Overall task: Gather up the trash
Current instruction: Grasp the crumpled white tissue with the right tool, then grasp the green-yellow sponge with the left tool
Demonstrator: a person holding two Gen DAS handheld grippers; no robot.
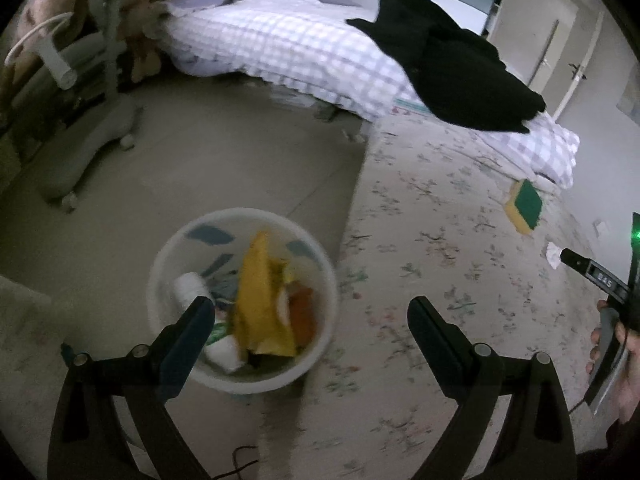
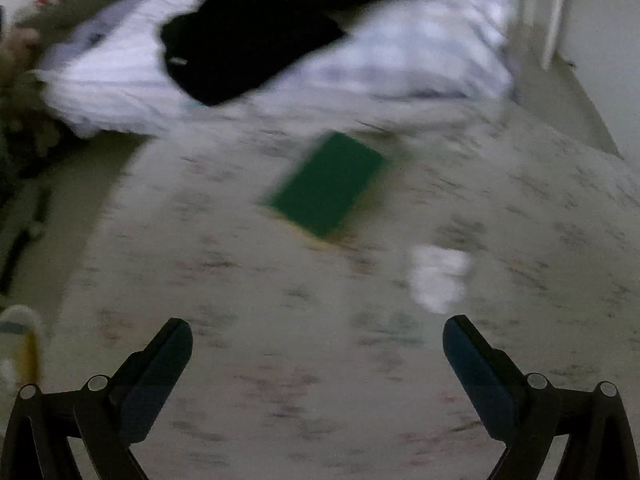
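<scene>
From the left wrist camera, the left gripper (image 1: 310, 312) hangs with its jaws spread wide and nothing between them, above the edge of a bed covered by a floral sheet (image 1: 432, 216). Just under its left finger stands a round white waste bin (image 1: 160, 280) on the grey floor, close against the bed's side. The bin is well filled: a large yellow wrapper (image 1: 260, 292) stands up in the middle, an orange piece (image 1: 304, 312) lies beside it, and white crumpled items (image 1: 192, 288) sit at the near and left sides (possibly tissue or cups; the blur hides which). Further along the sheet lies a green-and-yellow scouring sponge (image 1: 526, 204), and near it a small white scrap of paper (image 1: 554, 254). A black garment (image 1: 448, 60) is draped over a checked quilt (image 1: 280, 36). At the right edge a hand (image 1: 628, 356) grips the other tool's handle.

The right wrist camera is heavily smeared. The right gripper (image 2: 318, 344) is released, jaws fully apart and empty, over the floral sheet (image 2: 240, 280). Ahead lies the sponge (image 2: 328, 184), green face up, and nearer, toward the right finger, the white scrap (image 2: 438, 276).
</scene>
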